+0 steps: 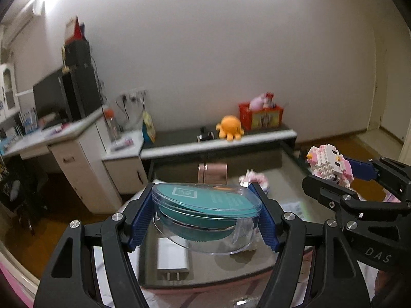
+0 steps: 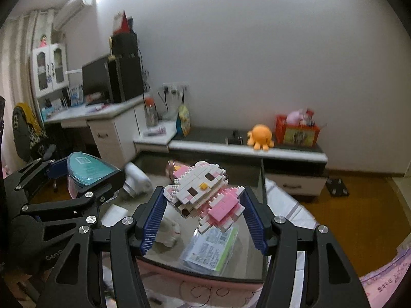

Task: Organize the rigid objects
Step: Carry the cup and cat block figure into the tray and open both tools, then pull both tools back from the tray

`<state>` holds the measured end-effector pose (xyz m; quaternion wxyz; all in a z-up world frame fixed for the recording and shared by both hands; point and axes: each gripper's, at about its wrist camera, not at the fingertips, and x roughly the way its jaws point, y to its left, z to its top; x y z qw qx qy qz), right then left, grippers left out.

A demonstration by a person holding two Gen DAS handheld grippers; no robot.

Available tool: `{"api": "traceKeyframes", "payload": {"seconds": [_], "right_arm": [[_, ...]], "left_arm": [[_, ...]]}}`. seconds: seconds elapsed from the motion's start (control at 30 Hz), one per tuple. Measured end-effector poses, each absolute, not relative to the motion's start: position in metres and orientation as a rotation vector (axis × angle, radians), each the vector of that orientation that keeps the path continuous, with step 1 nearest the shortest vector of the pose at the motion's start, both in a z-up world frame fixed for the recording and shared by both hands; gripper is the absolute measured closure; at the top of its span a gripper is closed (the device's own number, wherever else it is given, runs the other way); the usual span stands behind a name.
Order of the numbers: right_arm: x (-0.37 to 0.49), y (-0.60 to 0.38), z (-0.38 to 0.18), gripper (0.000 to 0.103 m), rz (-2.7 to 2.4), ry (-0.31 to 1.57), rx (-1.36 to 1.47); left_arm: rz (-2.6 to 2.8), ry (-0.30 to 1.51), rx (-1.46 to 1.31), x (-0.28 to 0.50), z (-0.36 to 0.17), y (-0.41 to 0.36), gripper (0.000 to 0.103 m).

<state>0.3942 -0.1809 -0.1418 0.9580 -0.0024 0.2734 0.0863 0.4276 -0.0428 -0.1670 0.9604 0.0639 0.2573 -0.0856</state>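
Observation:
My left gripper [image 1: 205,215] is shut on a clear oval plastic box with a teal lid [image 1: 205,213] and holds it above the glass table [image 1: 205,277]. The box also shows at the left of the right wrist view [image 2: 88,172]. My right gripper [image 2: 203,214] is shut on a pink and white brick-built cat figure [image 2: 205,195], held in the air above the table. The figure and the right gripper show at the right of the left wrist view [image 1: 328,166].
On the glass table lie a white charger [image 1: 172,259], a pink metal can [image 1: 212,173], a white cylinder [image 2: 136,178] and a clear packet with a printed label [image 2: 210,249]. Behind stands a low cabinet [image 1: 231,141] with an orange octopus toy [image 1: 229,127] and a red box [image 1: 260,115].

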Motion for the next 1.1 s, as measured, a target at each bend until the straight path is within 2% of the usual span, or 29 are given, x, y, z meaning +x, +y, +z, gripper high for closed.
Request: {"api": "traceKeyframes", "payload": {"seconds": [0.17,0.37,0.43,0.53,0.6,0.83,1.0,1.03,1.1], "right_arm": [[0.423,-0.187,-0.176,0.042,0.161,0.657,-0.017],[0.441,-0.195,-0.194,0.042,0.128,0.702,-0.026],[0.443,-0.197,-0.196,0.041,0.122,0.702,-0.025],[0.441,-0.197,-0.193,0.023,0.108,0.681,-0.024],[0.436,-0.200,-0.187,0.023,0.105,0.669,-0.013],[0.402,-0.202,-0.149,0.021,0.120,0.607,0.022],[0.343,-0.197,-0.112,0.018,0.153,0.497,0.037],[0.333,-0.195,-0.106,0.015,0.159,0.479,0.034],[0.306,-0.191,-0.094,0.003,0.170,0.442,0.022]], "left_arm": [[-0.162,0.623,0.152,0.458,-0.202,-0.051,0.031],[-0.126,0.627,0.142,0.468,-0.209,-0.045,0.030],[-0.109,0.621,0.144,0.468,-0.211,-0.043,0.019],[-0.103,0.600,0.120,0.464,-0.206,-0.039,0.005],[-0.102,0.579,0.113,0.459,-0.199,-0.036,0.002],[-0.106,0.499,0.103,0.419,-0.163,-0.028,0.000],[-0.118,0.418,0.074,0.362,-0.130,-0.018,0.000],[-0.121,0.391,0.067,0.346,-0.123,-0.015,0.000],[-0.119,0.352,0.057,0.322,-0.113,-0.011,0.000]]}}
